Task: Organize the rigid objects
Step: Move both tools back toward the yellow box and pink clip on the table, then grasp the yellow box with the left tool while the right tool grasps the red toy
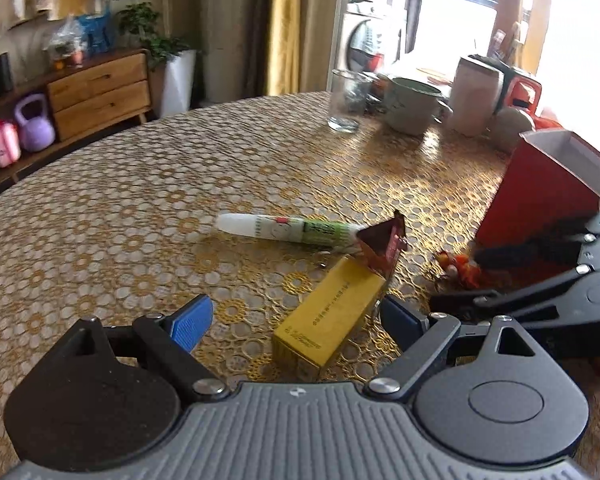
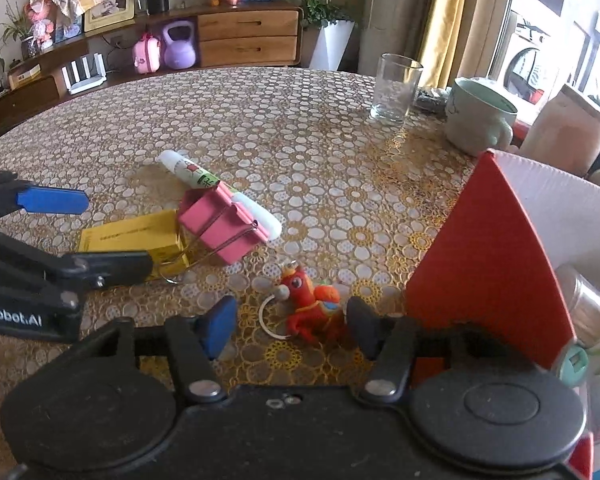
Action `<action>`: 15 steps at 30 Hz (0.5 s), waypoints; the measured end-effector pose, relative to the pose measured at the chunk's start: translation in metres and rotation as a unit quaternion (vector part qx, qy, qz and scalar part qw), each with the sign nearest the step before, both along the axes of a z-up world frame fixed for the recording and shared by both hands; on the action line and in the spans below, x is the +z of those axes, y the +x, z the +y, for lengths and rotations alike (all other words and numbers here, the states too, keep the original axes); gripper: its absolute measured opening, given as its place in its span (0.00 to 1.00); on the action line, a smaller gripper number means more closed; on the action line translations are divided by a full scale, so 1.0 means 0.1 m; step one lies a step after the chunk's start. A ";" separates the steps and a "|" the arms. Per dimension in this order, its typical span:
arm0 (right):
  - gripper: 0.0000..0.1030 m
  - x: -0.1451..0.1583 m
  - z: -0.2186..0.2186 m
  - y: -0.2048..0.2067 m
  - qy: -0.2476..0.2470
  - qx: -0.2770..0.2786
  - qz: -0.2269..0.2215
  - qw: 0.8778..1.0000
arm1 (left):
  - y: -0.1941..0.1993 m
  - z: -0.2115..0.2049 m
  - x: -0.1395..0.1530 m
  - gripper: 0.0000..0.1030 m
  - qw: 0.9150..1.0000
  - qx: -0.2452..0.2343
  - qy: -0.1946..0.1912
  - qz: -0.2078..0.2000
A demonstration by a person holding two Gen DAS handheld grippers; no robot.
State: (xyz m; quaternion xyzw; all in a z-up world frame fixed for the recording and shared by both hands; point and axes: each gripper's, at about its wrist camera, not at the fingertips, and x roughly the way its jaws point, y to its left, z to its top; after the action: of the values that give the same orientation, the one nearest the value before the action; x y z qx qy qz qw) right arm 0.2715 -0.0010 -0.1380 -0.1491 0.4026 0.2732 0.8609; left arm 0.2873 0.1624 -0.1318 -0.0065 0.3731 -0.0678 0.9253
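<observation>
A yellow box (image 1: 328, 320) lies on the patterned tablecloth (image 1: 120, 220) between the fingers of my left gripper (image 1: 296, 324), which is open; the left pad (image 1: 192, 326) stands clear of the box. A pink binder clip (image 2: 220, 224) rests against the box's far end, and a white and green tube (image 2: 188, 172) lies behind it. A red toy horse keychain (image 2: 308, 308) lies between the fingers of my right gripper (image 2: 291, 326), which is open around it. Just right of that gripper stands an open red box (image 2: 488, 280).
A drinking glass (image 2: 396, 88), a pale green mug (image 2: 480, 116) and a white canister (image 1: 474, 96) stand at the table's far right. Metal tins (image 2: 588, 308) sit beside the red box. A wooden sideboard (image 2: 248, 36) lies beyond the table.
</observation>
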 end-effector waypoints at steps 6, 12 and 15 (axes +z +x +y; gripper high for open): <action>0.44 -0.01 -0.04 0.06 0.020 -0.015 0.011 1.000 | 0.09 0.00 -0.07 0.78 1.000 -0.010 0.003 0.007; 0.41 0.00 -0.06 0.05 0.031 -0.021 0.013 0.999 | 0.12 -0.03 -0.10 0.48 0.999 -0.025 -0.013 0.018; 0.32 0.02 -0.07 0.02 0.037 -0.024 0.008 0.999 | 0.09 -0.08 -0.10 0.35 0.999 -0.024 -0.013 0.020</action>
State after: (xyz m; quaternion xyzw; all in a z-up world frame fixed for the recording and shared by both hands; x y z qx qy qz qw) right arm 0.2736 -0.0078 -0.1362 -0.1054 0.4023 0.2687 0.8688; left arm 0.2965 0.1547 -0.1419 -0.0113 0.3907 -0.0944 0.9156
